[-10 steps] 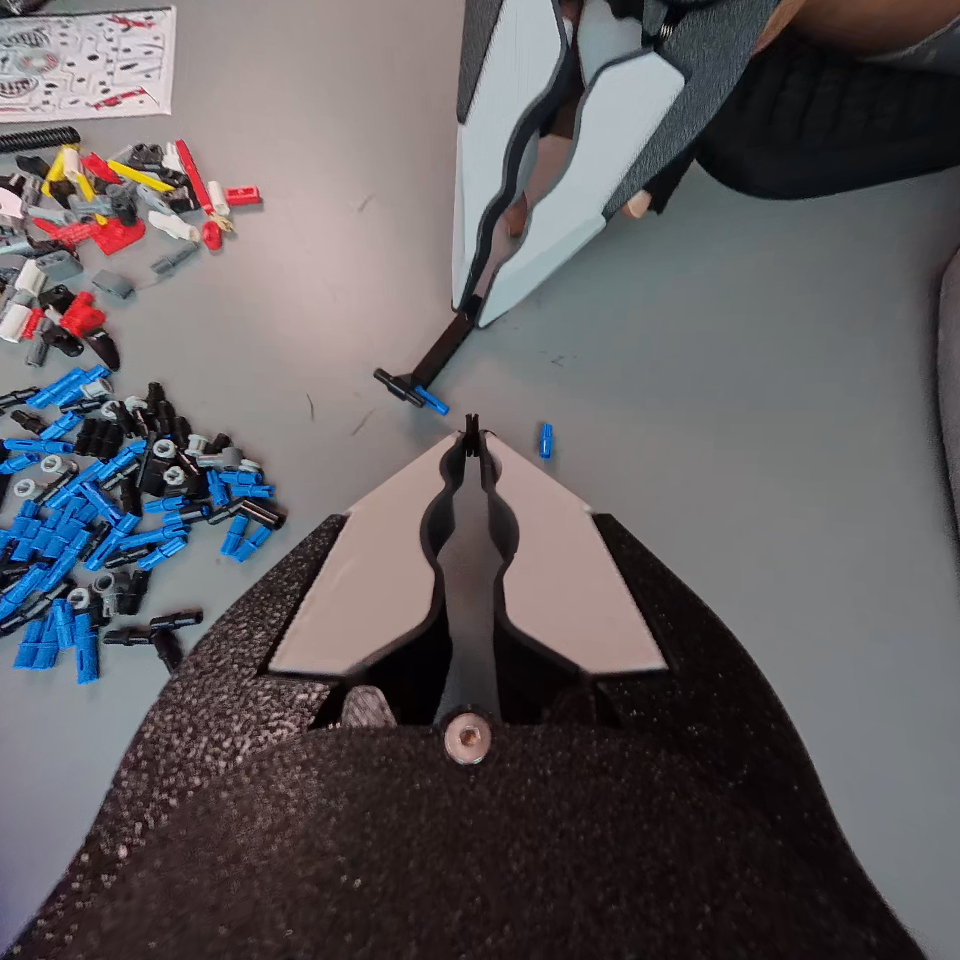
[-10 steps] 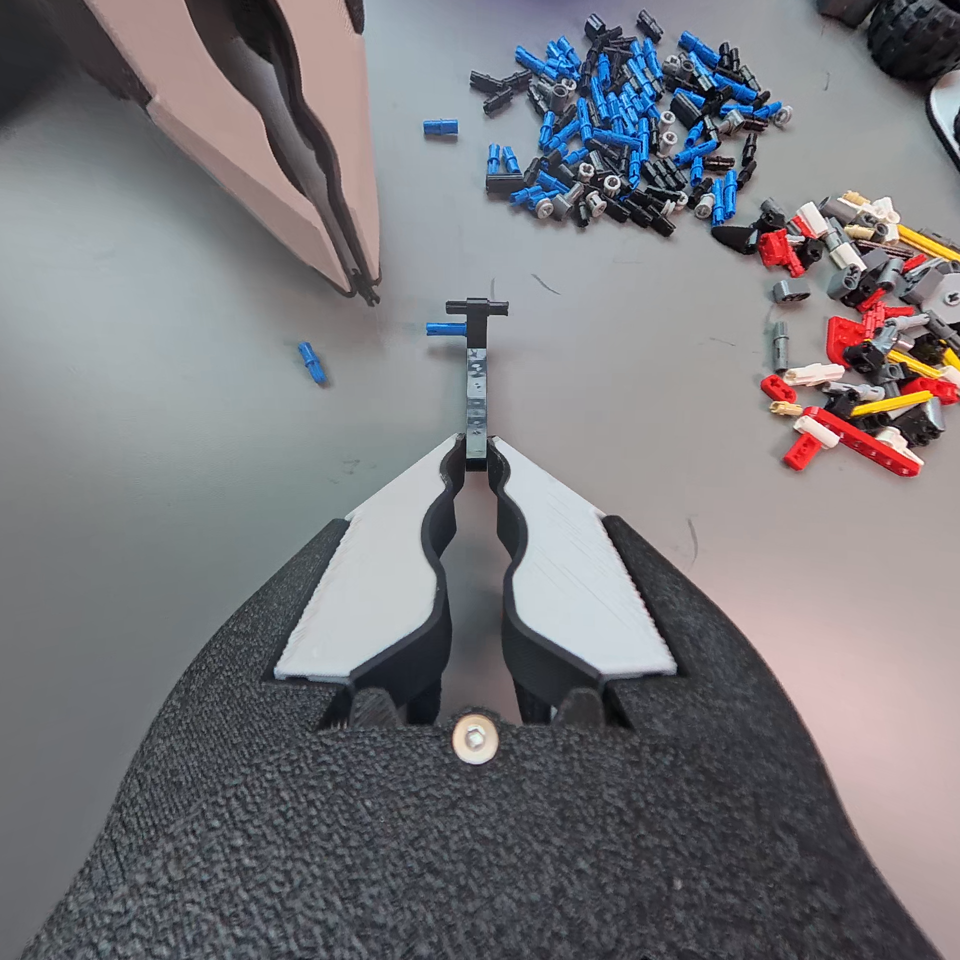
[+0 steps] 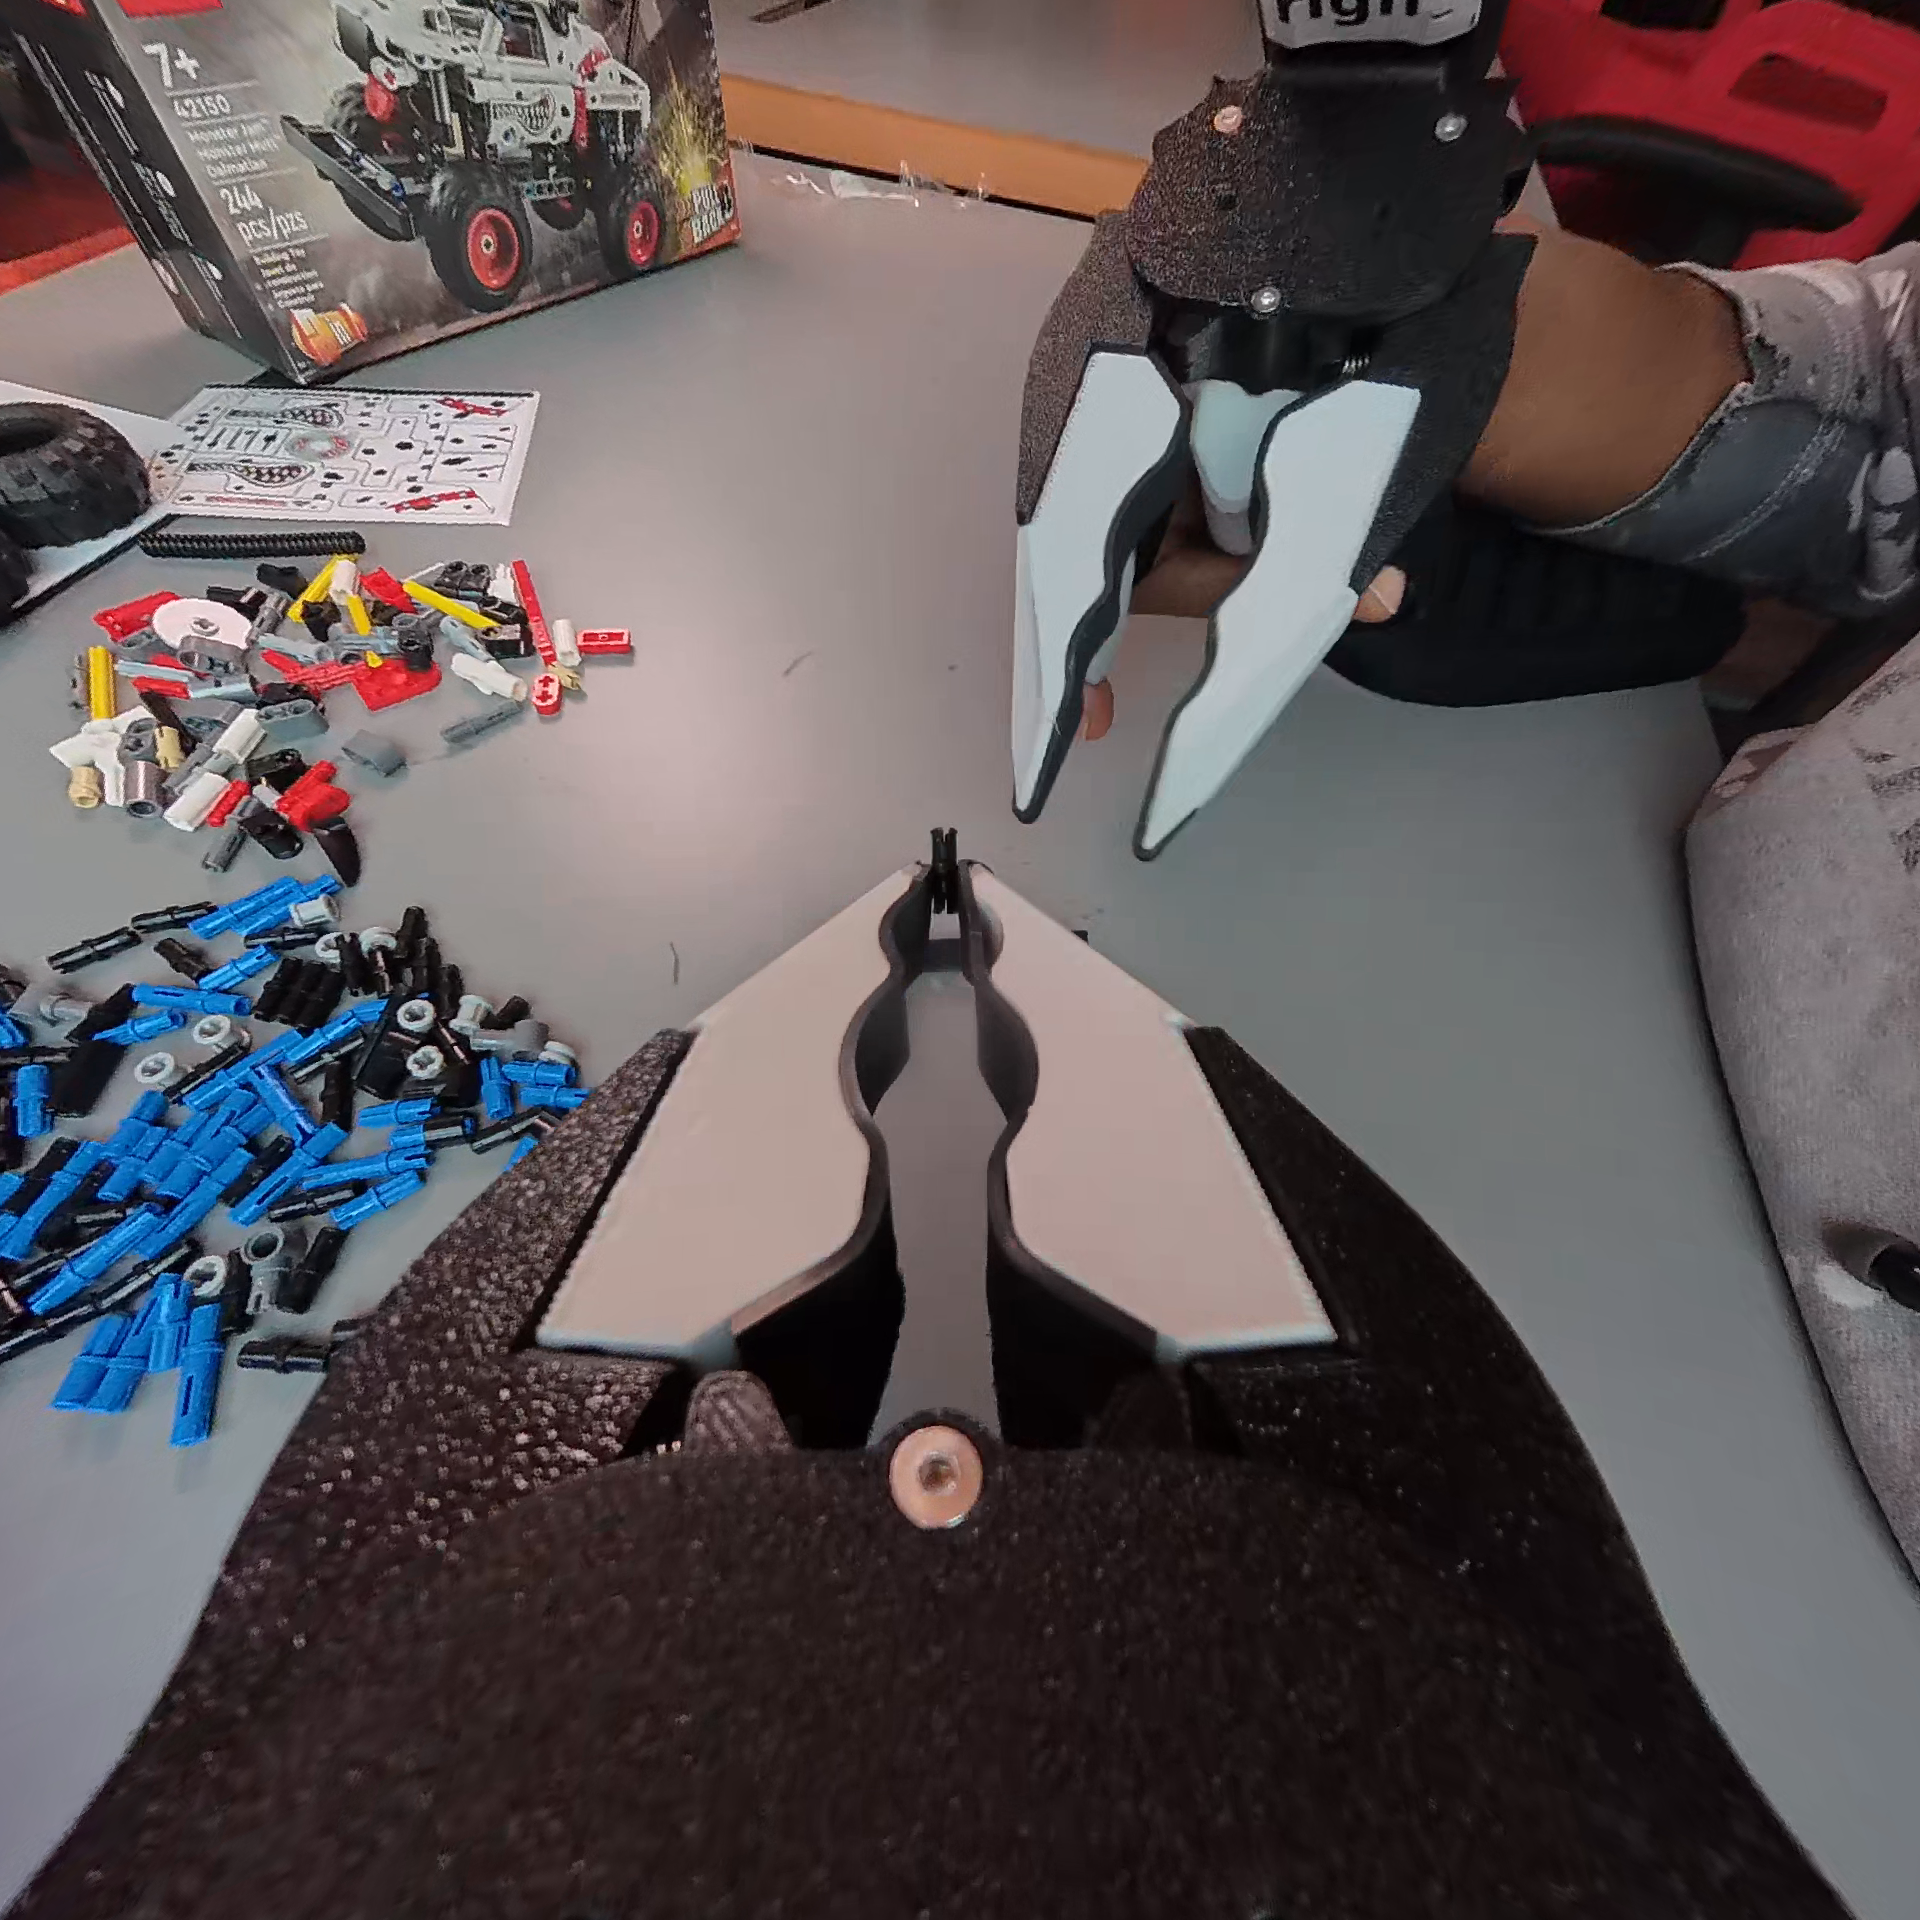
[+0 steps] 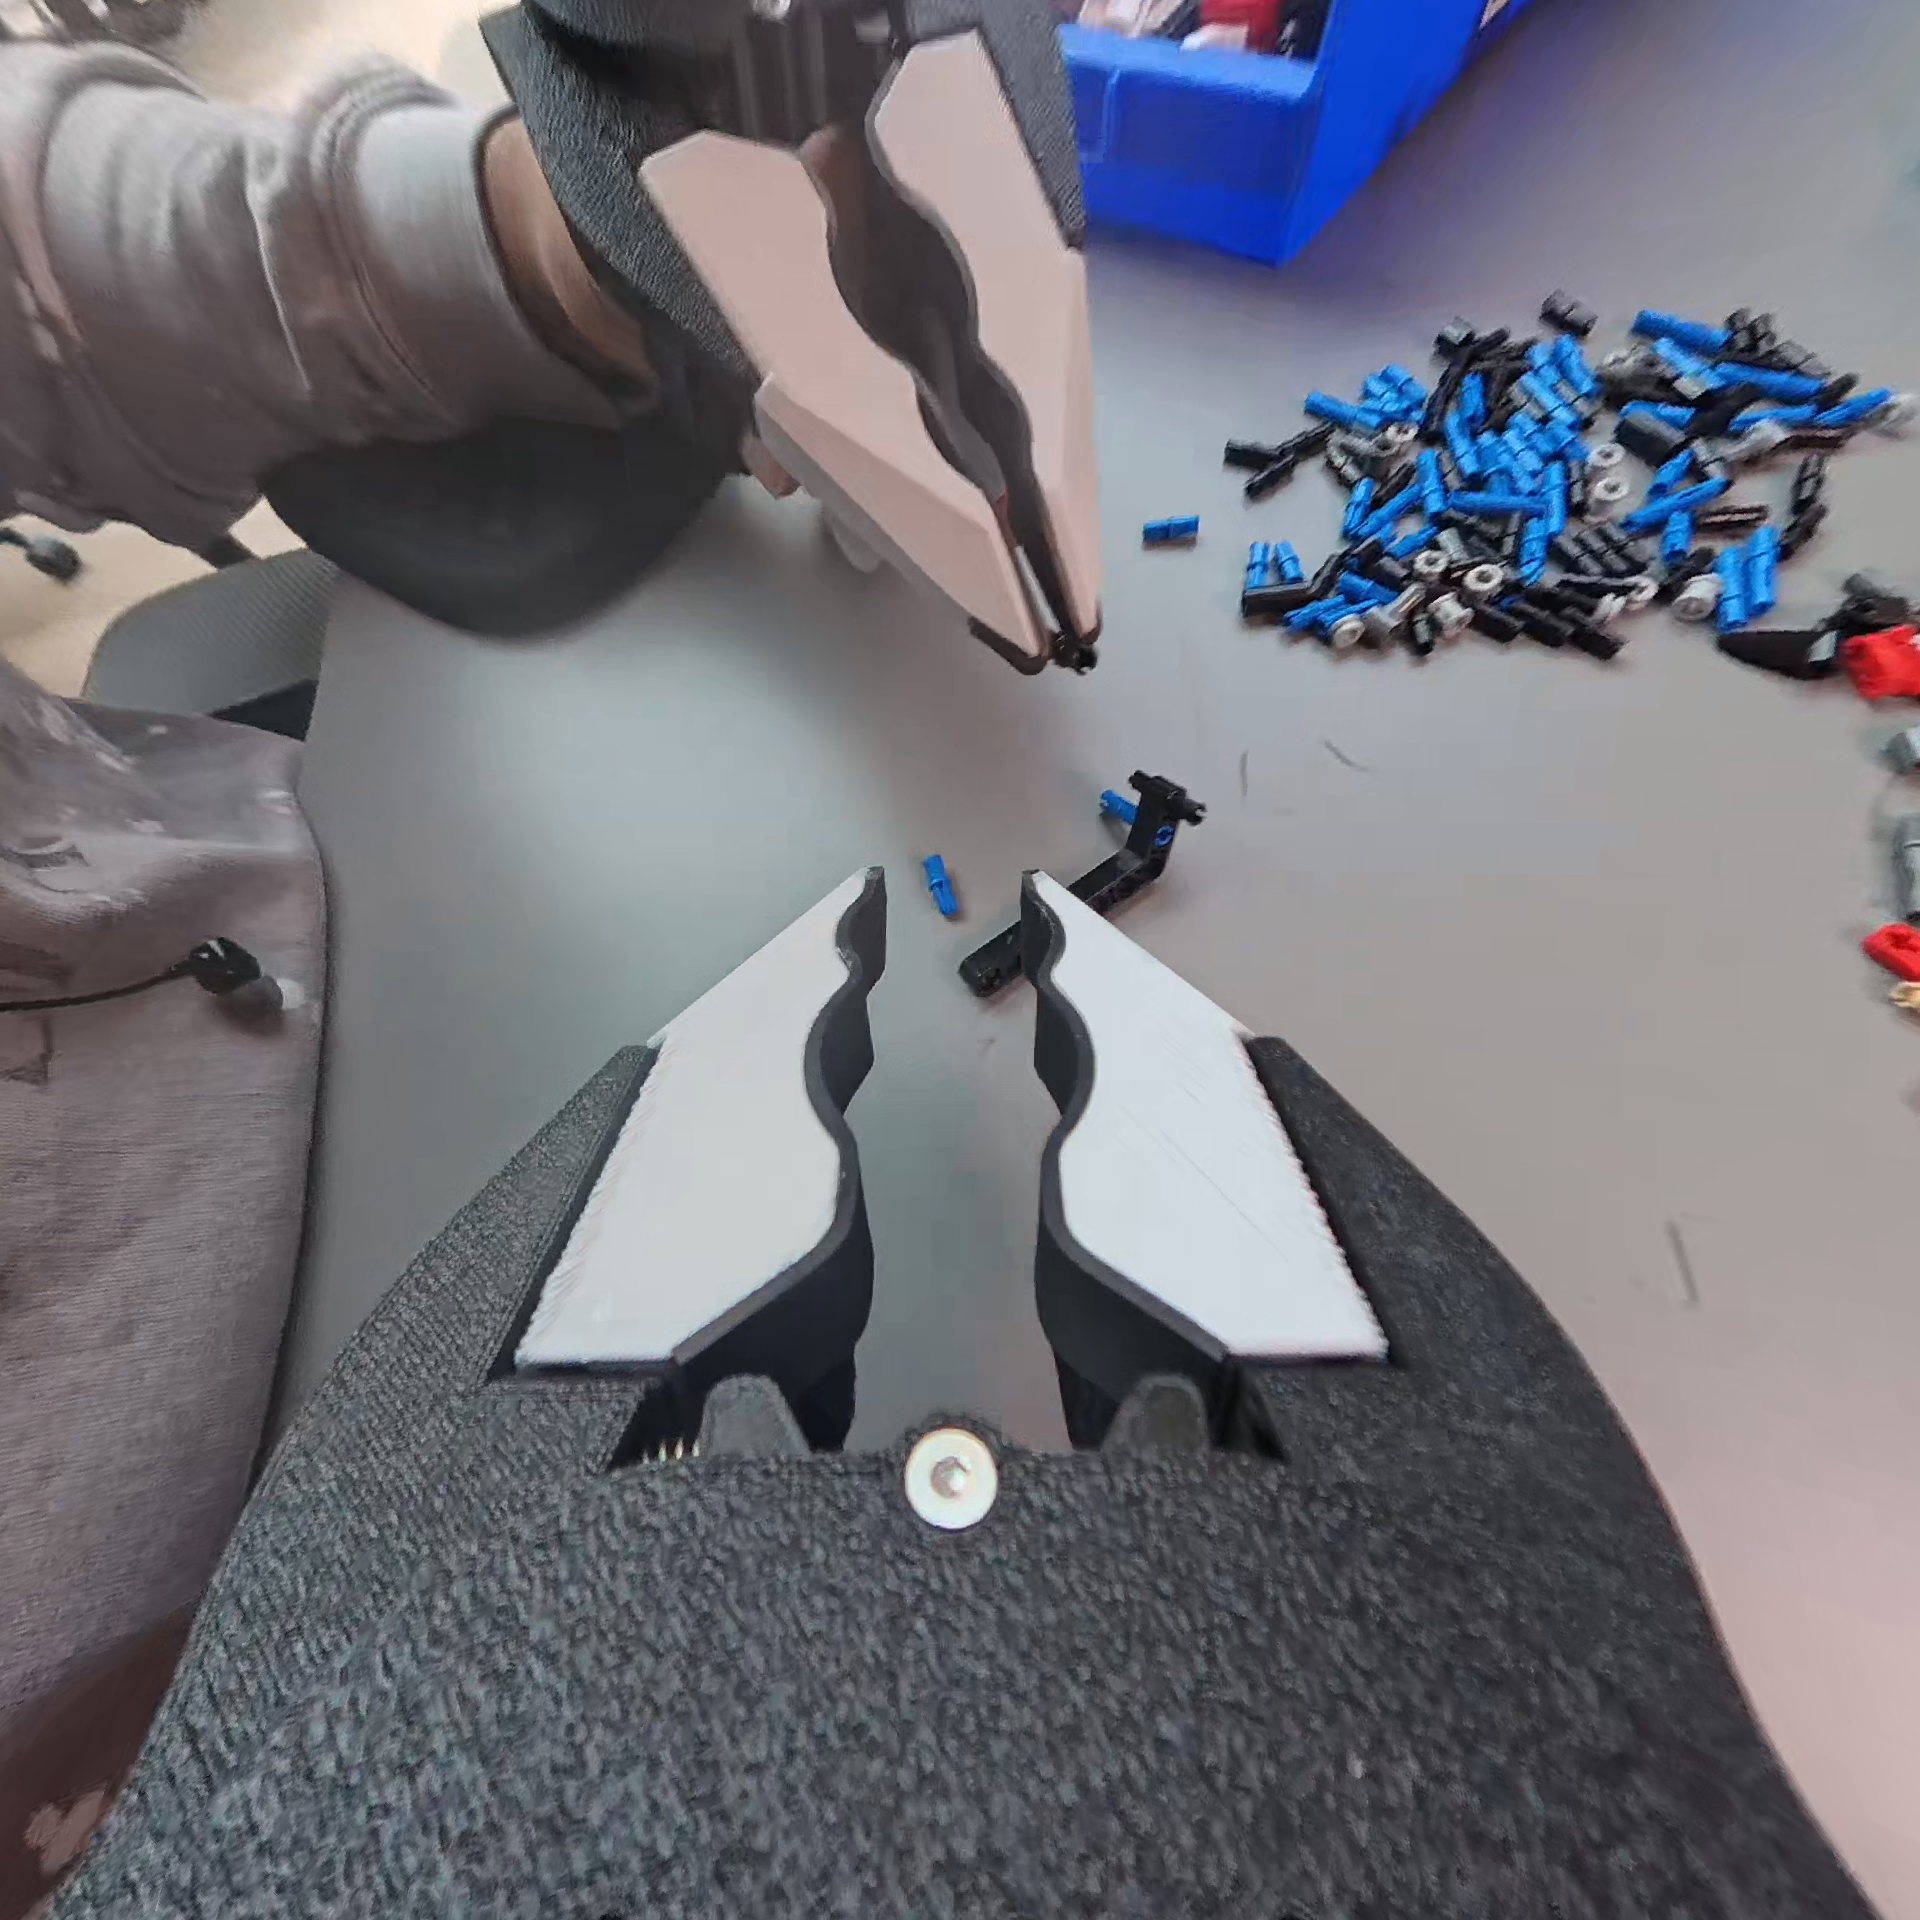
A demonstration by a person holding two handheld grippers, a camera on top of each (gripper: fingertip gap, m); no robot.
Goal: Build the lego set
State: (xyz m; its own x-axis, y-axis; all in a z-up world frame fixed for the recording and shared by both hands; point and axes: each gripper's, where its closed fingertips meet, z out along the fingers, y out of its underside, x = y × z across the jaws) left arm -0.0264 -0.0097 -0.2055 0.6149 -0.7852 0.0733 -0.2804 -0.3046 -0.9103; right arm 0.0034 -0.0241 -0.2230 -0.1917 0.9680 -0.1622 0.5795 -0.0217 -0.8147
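Here the left gripper [image 3: 943, 868], with pale finger plates edged in black, has its fingertips pressed together on a small black connector pin [image 3: 942, 854] that pokes out just past the tips. In the right wrist view the same gripper [image 4: 1060, 649] hangs above the grey tabletop [image 4: 623, 790] with the pin at its point.

The right gripper [image 4: 954, 894], white-faced with black rims, has its fingers spread apart and holds nothing. Between and just beyond its tips lies a single loose blue pin [image 4: 938, 884] on the table. The bent black liftarm beam [image 4: 1091, 894], with a blue pin and a black cross piece at its far end, lies flat on the table; its near end shows in the gap beside the right finger, and the finger hides part of it. Whether they touch cannot be told.

Far right sits a heap of blue and black pins [image 4: 1558, 499]. In the left wrist view that heap [image 3: 229, 1122] is near left, a mixed pile of red, yellow, white and grey parts [image 3: 312, 686] lies farther, then a sticker sheet [image 3: 353, 452] and the set's printed box [image 3: 416, 166].
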